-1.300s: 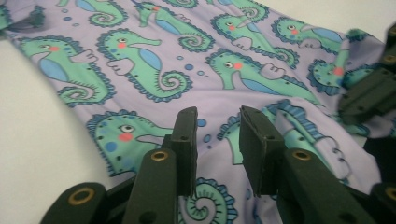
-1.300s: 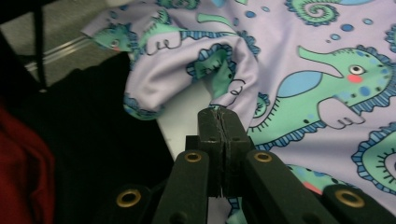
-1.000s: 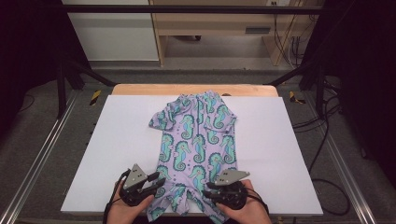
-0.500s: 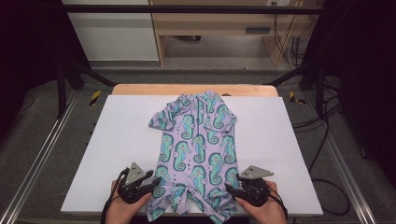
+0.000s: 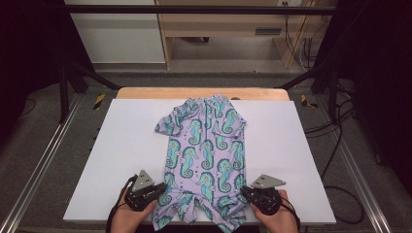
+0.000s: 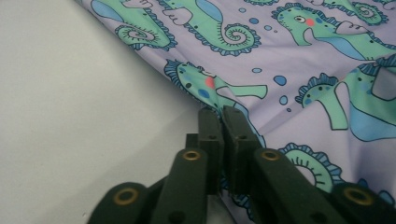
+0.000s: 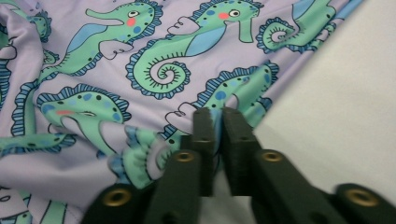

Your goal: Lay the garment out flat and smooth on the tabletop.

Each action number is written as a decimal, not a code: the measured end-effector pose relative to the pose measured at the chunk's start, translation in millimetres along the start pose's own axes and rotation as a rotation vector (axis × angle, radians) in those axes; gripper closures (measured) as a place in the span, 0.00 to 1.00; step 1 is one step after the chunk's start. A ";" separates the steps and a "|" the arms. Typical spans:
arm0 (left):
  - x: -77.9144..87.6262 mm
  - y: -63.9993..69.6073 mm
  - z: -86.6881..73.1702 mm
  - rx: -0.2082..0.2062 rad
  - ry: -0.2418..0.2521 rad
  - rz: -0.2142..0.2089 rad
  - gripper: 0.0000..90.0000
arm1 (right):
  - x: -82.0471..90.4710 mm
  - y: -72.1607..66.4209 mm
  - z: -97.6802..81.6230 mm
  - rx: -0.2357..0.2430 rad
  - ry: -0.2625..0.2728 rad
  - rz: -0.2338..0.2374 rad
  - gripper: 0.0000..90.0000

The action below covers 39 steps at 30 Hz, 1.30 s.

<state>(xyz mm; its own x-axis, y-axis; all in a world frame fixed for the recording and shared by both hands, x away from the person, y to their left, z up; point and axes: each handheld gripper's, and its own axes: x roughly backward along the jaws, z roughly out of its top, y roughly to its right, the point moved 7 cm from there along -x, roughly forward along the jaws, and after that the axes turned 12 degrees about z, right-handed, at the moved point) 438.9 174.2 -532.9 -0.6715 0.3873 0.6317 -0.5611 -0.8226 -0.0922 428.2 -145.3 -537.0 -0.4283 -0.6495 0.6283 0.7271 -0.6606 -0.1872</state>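
A lilac romper [image 5: 204,150] lay printed all over with green seahorses, each with a light-blue belly, a dark-blue frilled back, a pink cheek spot and small blue bubbles around it. It rested on a white tabletop [image 5: 116,141], with a light wooden edge [image 5: 145,92] at 12 o'clock. The left gripper [image 5: 154,191] and right gripper [image 5: 248,194] were black, each topped by a grey plate.

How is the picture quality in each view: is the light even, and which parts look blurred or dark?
High view: the white table is evenly lit, the surroundings fall dark, and the image is rather soft. Left gripper view: the seahorse garment is fairly sharp, the near fingers slightly soft. Right gripper view: the print is clear farther off, but the cloth fold near the fingers is blurred.
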 end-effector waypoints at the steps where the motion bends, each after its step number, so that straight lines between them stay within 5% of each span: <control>1: 3.0 0.7 -0.9 0.007 -0.004 -0.017 0.99 | 1.4 0.0 -0.5 -0.011 0.000 0.016 0.98; 10: 40.7 10.8 -17.4 0.005 -0.009 -0.080 0.99 | 29.7 -16.9 -16.6 0.010 -0.020 0.135 0.99; 14: 39.0 14.5 -23.0 0.014 -0.009 -0.097 0.97 | 36.0 -21.7 -19.8 0.014 -0.014 0.164 0.98; 17: 33.7 7.3 -12.7 0.030 0.021 -0.043 0.76 | 34.3 -15.8 -10.0 -0.009 0.045 0.141 0.80; 20: 27.0 -0.5 1.9 0.027 0.041 0.010 0.70 | 28.7 -5.9 1.1 -0.041 0.076 0.117 0.64; 25: 3.9 -7.6 10.0 0.018 0.011 0.044 0.67 | 6.3 13.2 8.6 -0.071 0.059 0.043 0.58; 29: -2.1 -5.5 6.8 0.025 0.008 0.032 0.68 | -2.3 12.9 8.1 -0.045 0.041 0.007 0.56; 33: -4.9 -0.8 3.1 -0.002 0.004 0.036 0.71 | -5.8 13.2 5.9 -0.012 0.035 -0.024 0.63; 39: -3.8 4.4 2.3 -0.033 0.008 0.009 0.96 | -5.5 10.7 4.4 0.014 0.033 0.008 0.97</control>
<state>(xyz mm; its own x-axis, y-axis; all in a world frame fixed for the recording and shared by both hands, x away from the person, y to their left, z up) 440.1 168.2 -534.0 -0.6804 0.3834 0.6245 -0.5705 -0.8120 -0.1231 440.7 -147.2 -539.2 -0.4400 -0.6667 0.6017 0.7376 -0.6504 -0.1813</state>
